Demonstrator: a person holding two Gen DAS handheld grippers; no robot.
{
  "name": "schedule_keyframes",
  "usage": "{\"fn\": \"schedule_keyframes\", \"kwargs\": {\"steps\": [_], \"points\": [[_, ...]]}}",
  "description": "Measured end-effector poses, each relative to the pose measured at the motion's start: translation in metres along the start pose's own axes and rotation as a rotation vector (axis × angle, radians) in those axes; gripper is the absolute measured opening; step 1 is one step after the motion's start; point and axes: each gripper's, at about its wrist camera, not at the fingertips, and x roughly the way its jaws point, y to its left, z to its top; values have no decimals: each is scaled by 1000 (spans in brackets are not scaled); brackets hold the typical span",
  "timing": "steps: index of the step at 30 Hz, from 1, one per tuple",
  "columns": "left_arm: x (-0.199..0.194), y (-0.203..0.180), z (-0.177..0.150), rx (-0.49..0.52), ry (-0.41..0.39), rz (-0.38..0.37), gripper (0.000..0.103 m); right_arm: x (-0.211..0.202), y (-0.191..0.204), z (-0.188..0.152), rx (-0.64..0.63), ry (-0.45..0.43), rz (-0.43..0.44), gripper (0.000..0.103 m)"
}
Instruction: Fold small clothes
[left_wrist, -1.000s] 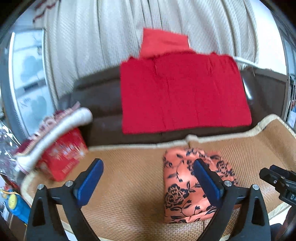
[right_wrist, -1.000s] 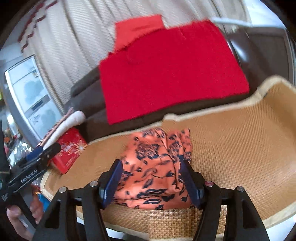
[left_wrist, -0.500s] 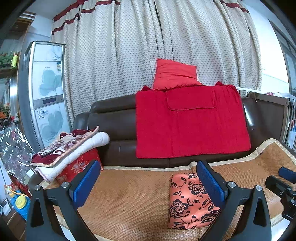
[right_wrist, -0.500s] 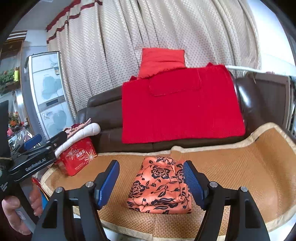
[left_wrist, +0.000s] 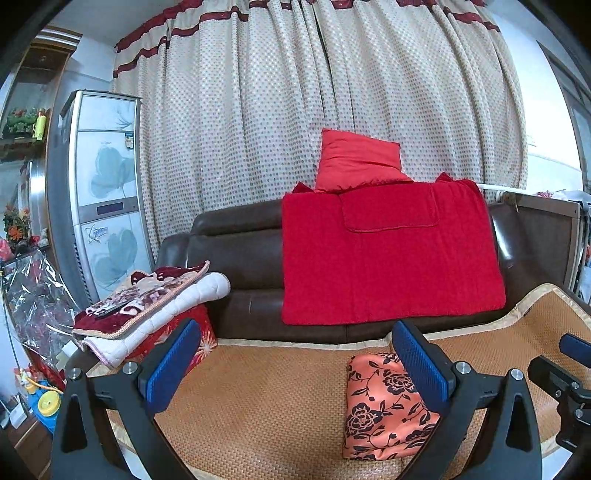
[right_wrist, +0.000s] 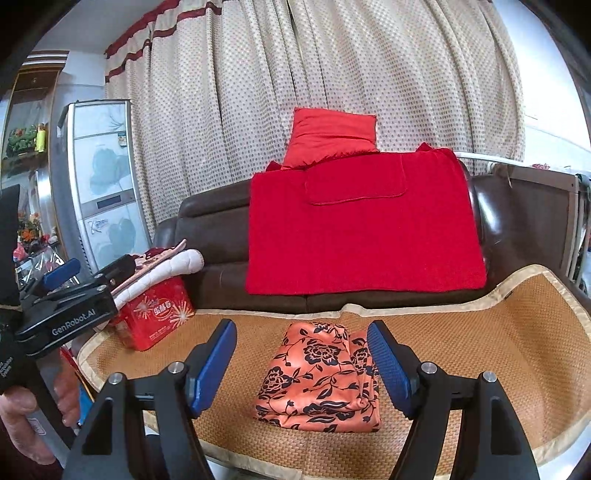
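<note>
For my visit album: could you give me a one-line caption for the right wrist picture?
Open right claw hovering above a folded orange floral garment on a woven mat, red blanket behind.

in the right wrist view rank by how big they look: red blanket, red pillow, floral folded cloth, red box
1. red blanket
2. floral folded cloth, though it lies nearer the camera
3. red pillow
4. red box, close to the pillow, partly covered

Right tongs (right_wrist: 301, 363): two black, triangular-framed arms, each with a cut-out window and silver round-headed screws at the pivots, ending in blue pads (right_wrist: 388, 363) with a fine ribbed texture. Left tongs (left_wrist: 295, 367): identical black arms, silver screws and blue textured pads (left_wrist: 173, 365); their black body carries white "GenRobot.AI" lettering. A bare hand (right_wrist: 26, 421) grips the left handle.
</note>
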Motion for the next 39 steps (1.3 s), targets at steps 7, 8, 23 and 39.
{"fn": "schedule_keyframes", "kwargs": {"steps": [7,8,23,39], "points": [[-3,0,1,0,-4,2,103,-3,2,1,-11,-8,-2,76],[-3,-1,1,3,-4,-1,103,-4,2,1,-12,-9,-3,76],[-6,-3,0,13,-2,-17,103,-7,4,1,-28,-17,-21,76],[-6,0,-3,7,4,-10,103,-10,4,3,-9,-26,-80,76]]}}
